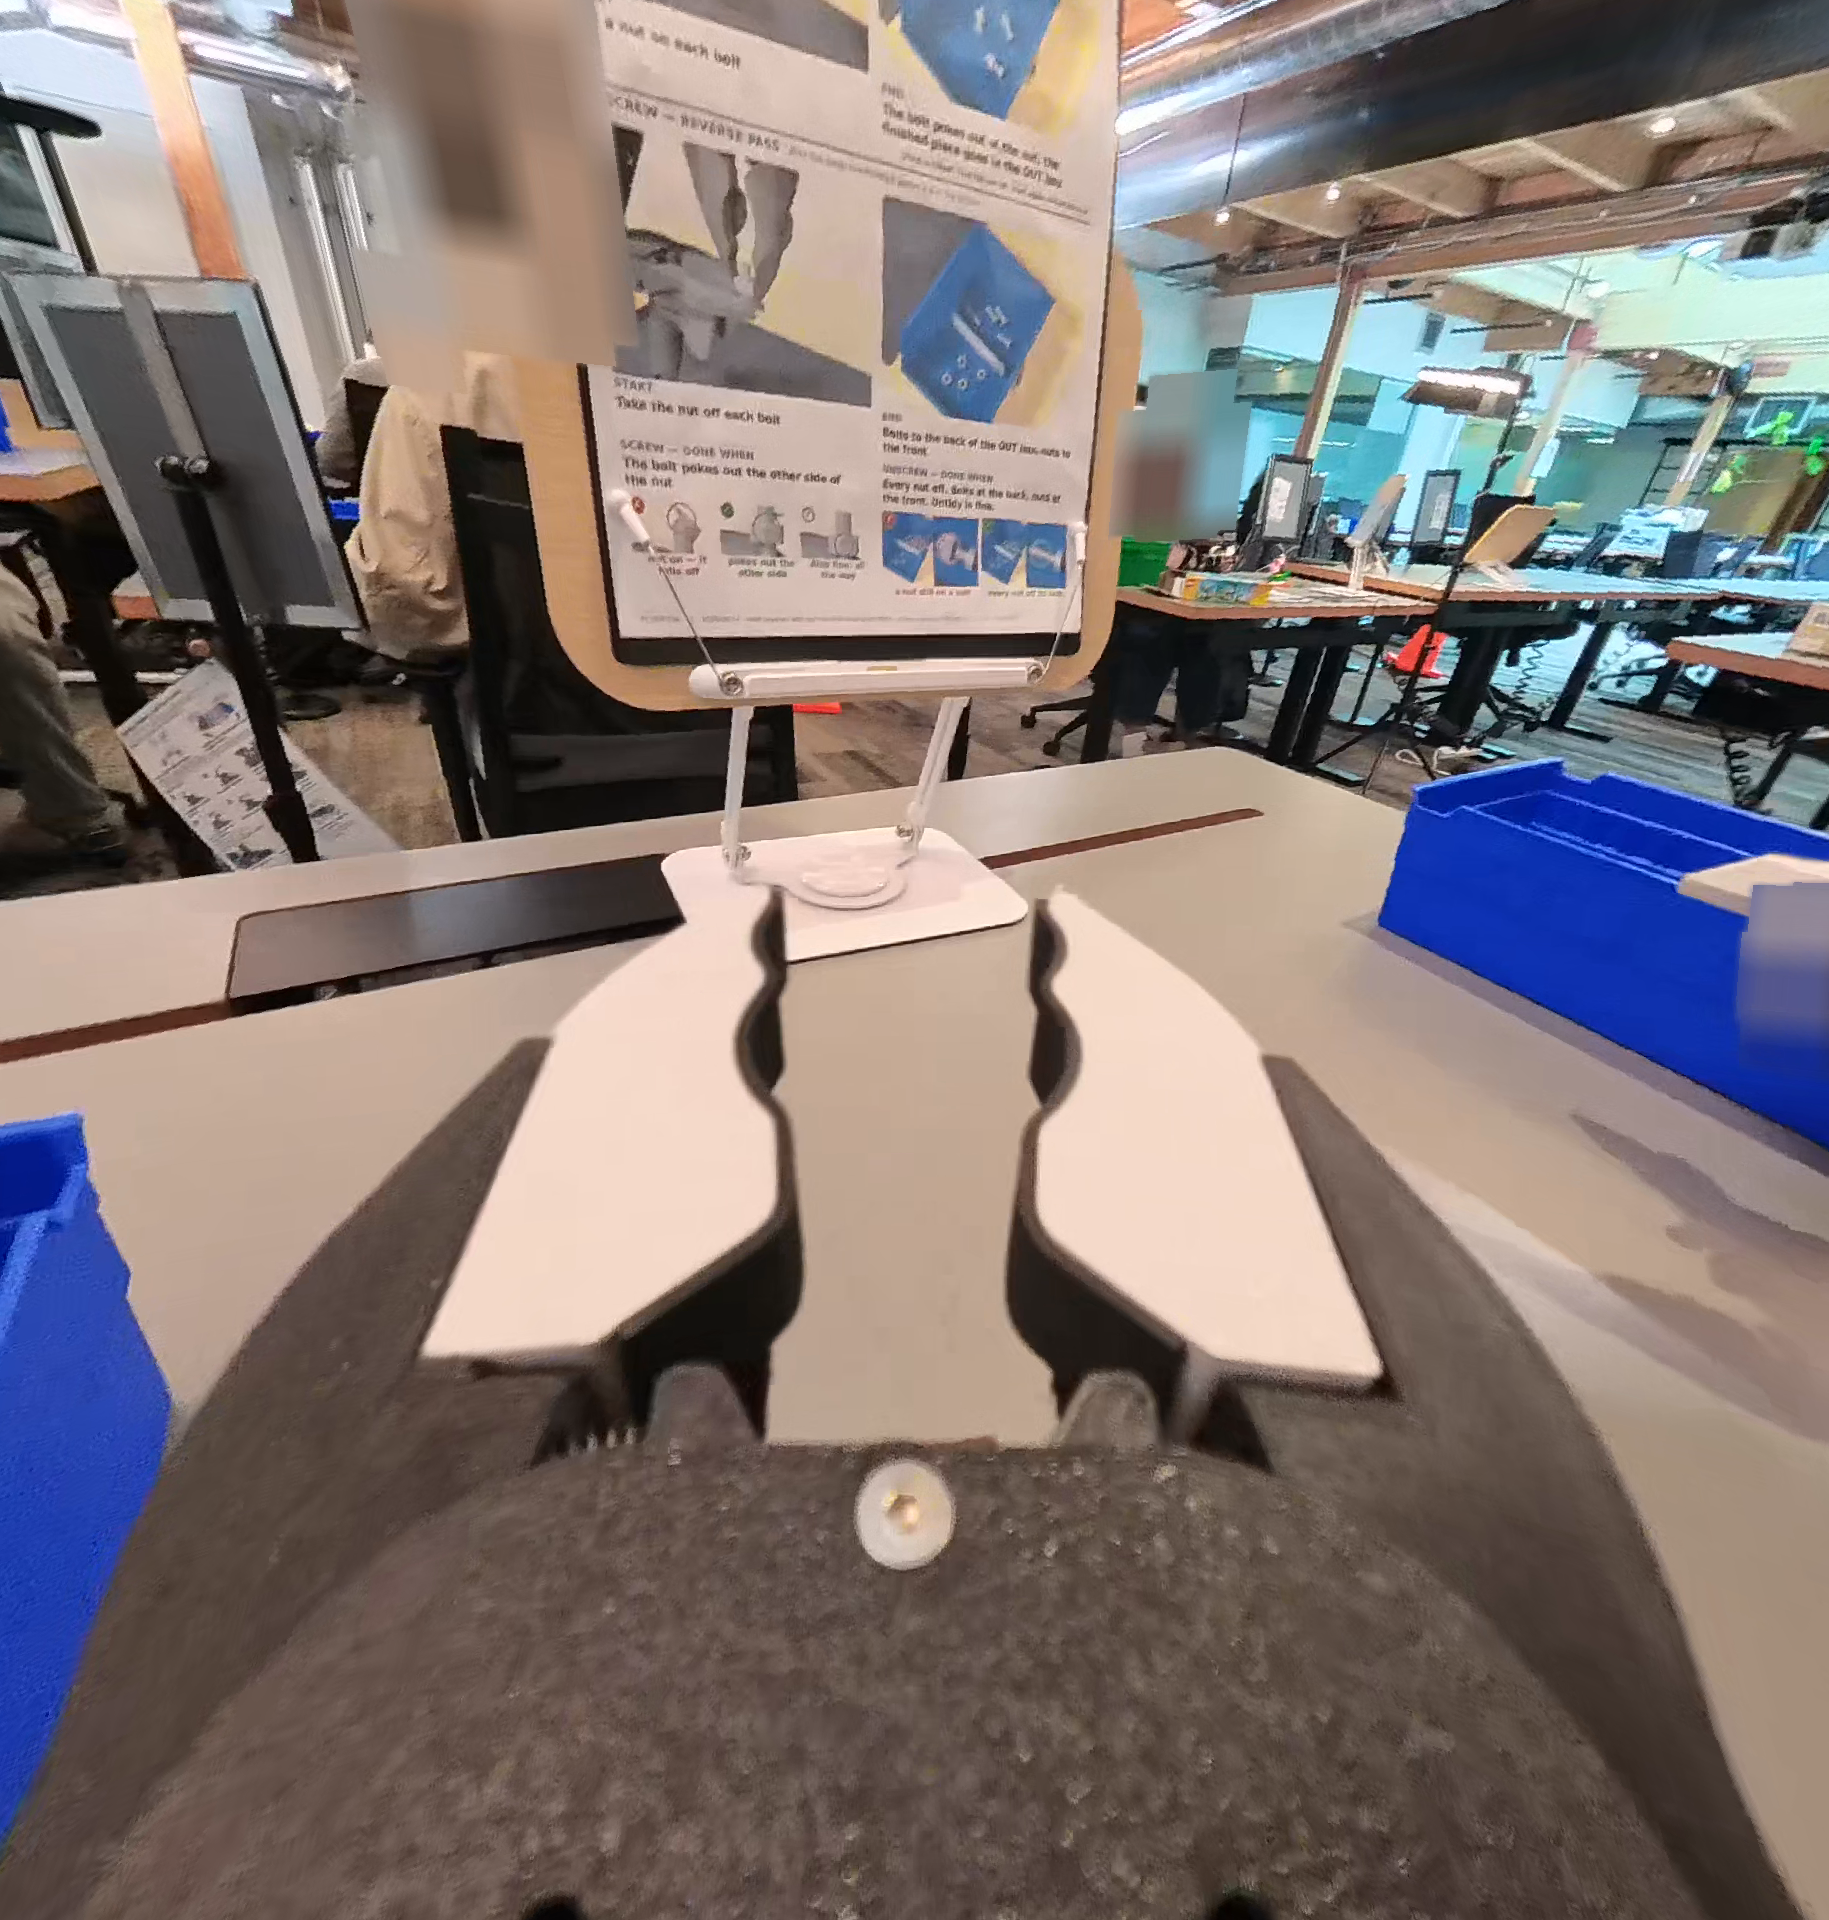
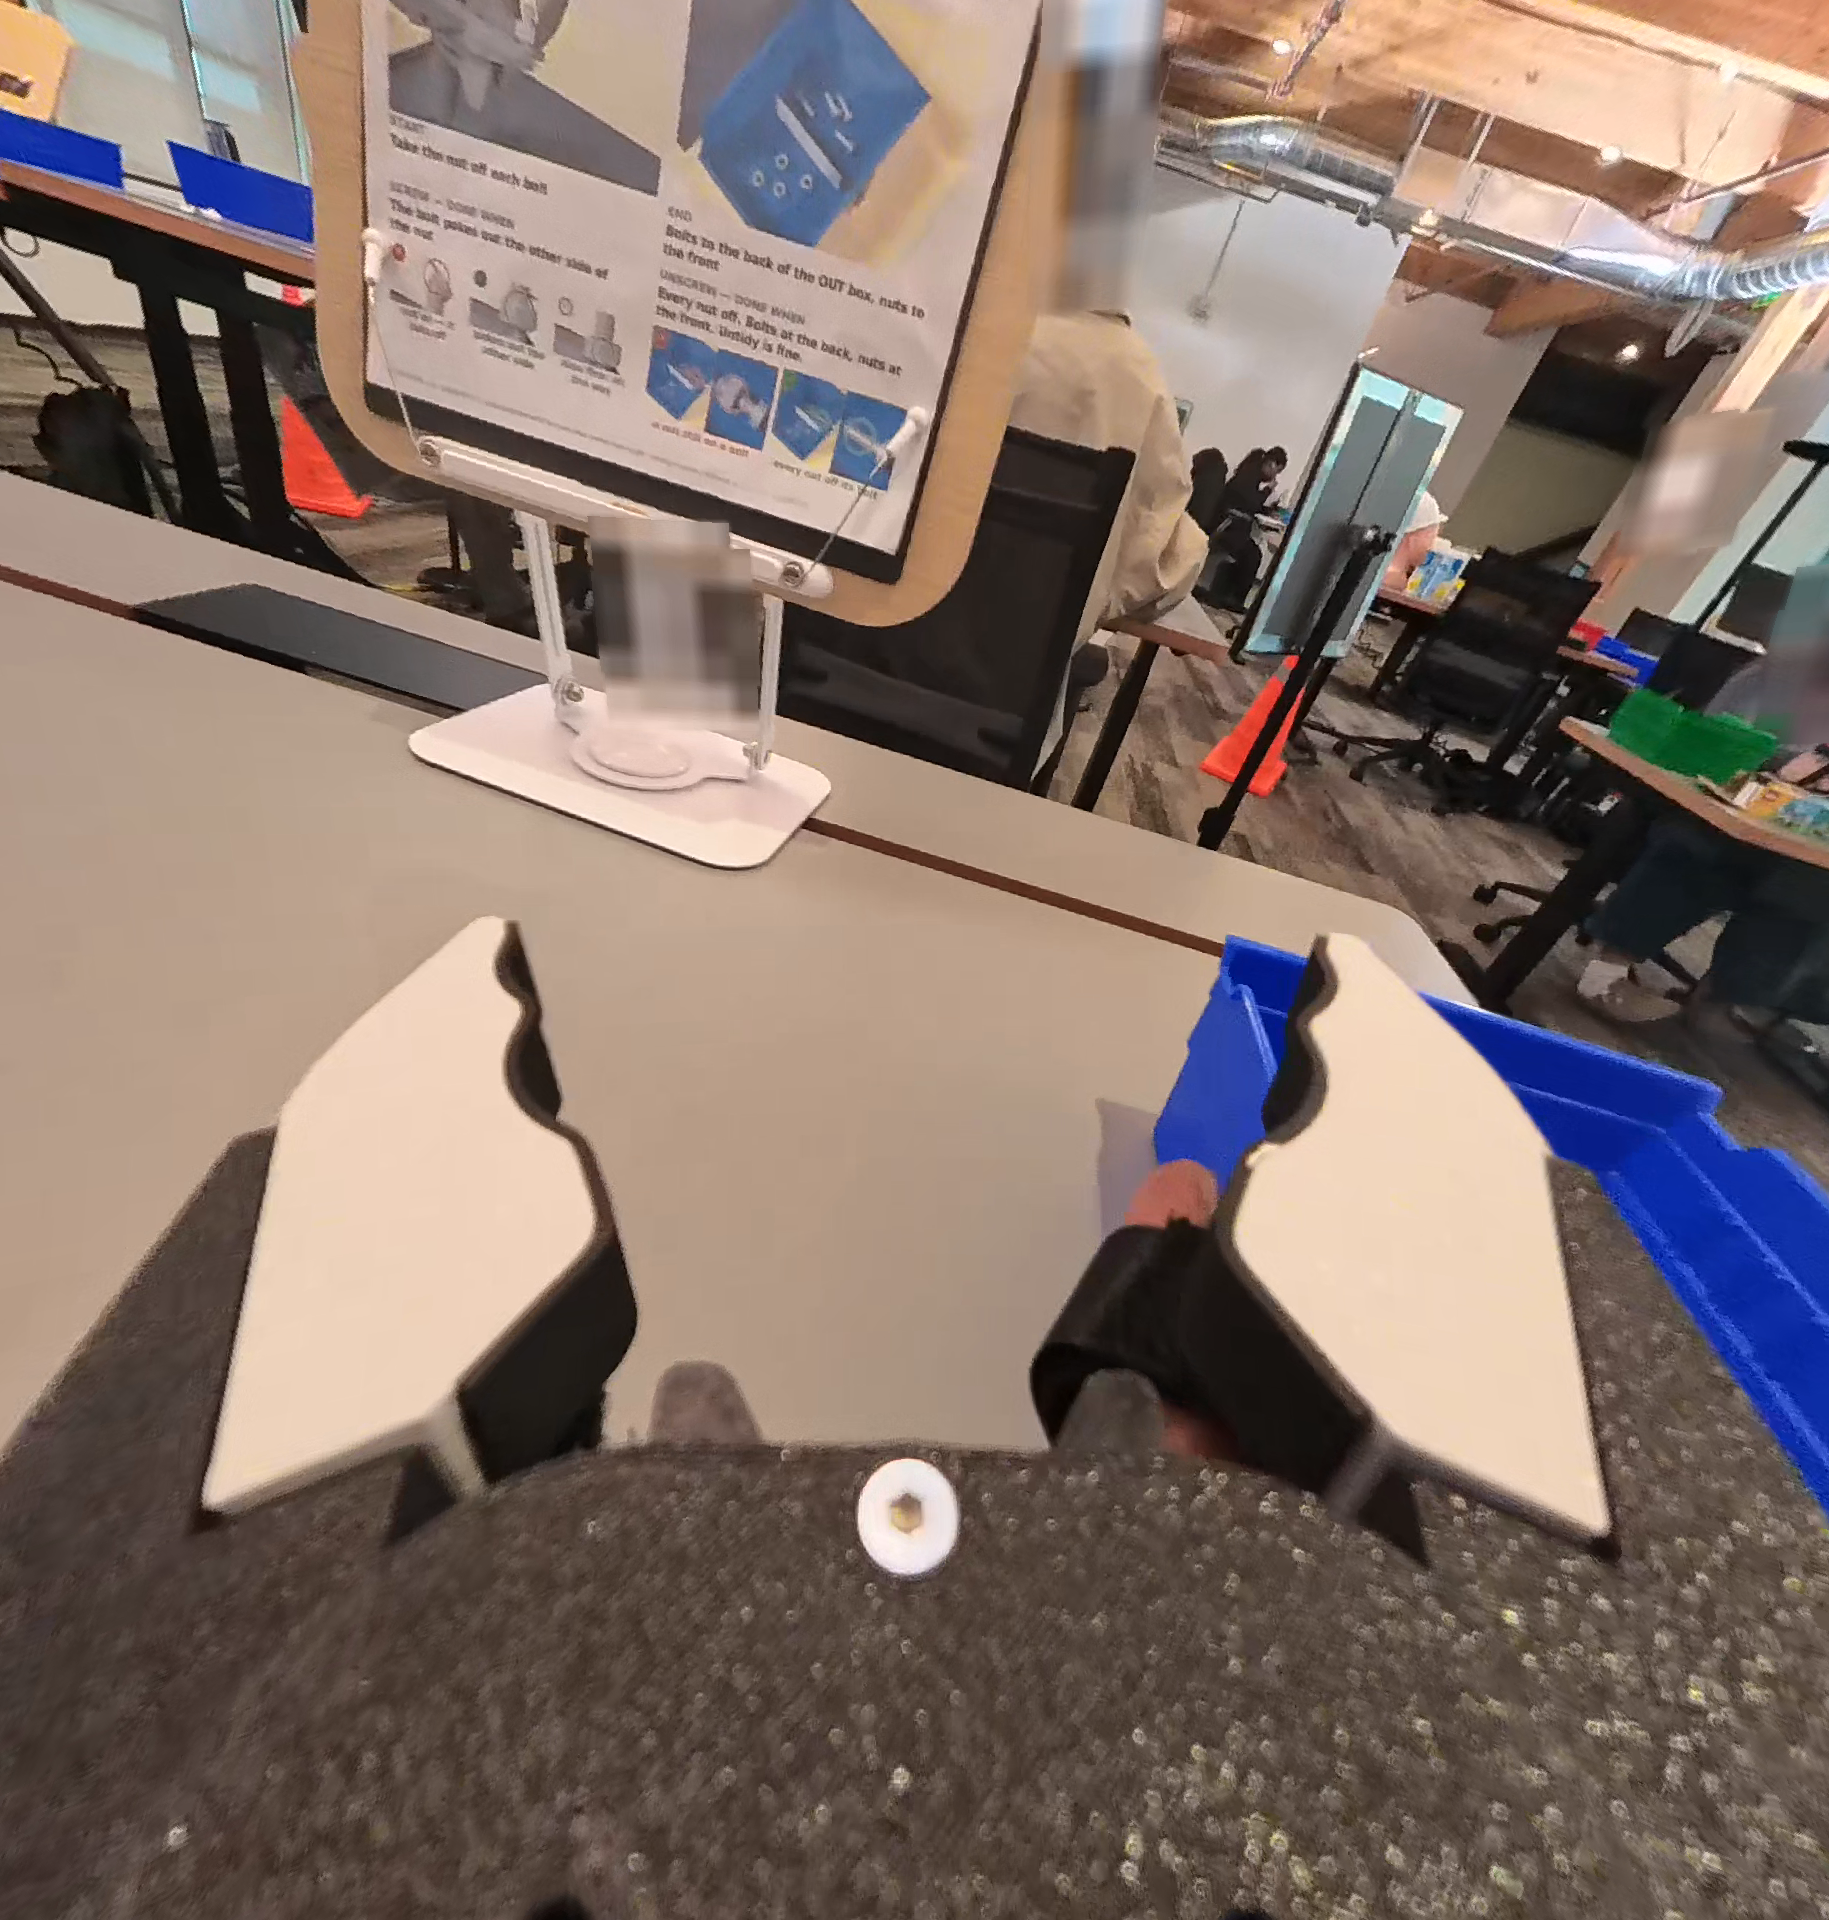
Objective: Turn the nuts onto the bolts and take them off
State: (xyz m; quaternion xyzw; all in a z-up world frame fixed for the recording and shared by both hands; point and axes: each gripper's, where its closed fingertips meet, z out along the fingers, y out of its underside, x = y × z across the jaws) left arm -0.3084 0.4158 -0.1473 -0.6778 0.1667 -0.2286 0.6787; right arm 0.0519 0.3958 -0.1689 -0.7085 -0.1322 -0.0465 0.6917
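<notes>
The left tongs (image 1: 905,914) are spread apart with nothing between their flat white, wavy-edged fingers (image 1: 640,1132), above the smooth grey table (image 1: 266,1060). The right tongs (image 2: 915,940) gape wider and hold nothing too. No nuts or bolts can be seen; a blue plastic bin (image 2: 1720,1174) sits at three o'clock and a white stand (image 2: 629,774) at eleven.

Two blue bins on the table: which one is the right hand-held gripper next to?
The blue bin at the table's right edge: the right hand-held gripper hangs open with one finger in front of its near corner. The other bin sits far left.
</notes>
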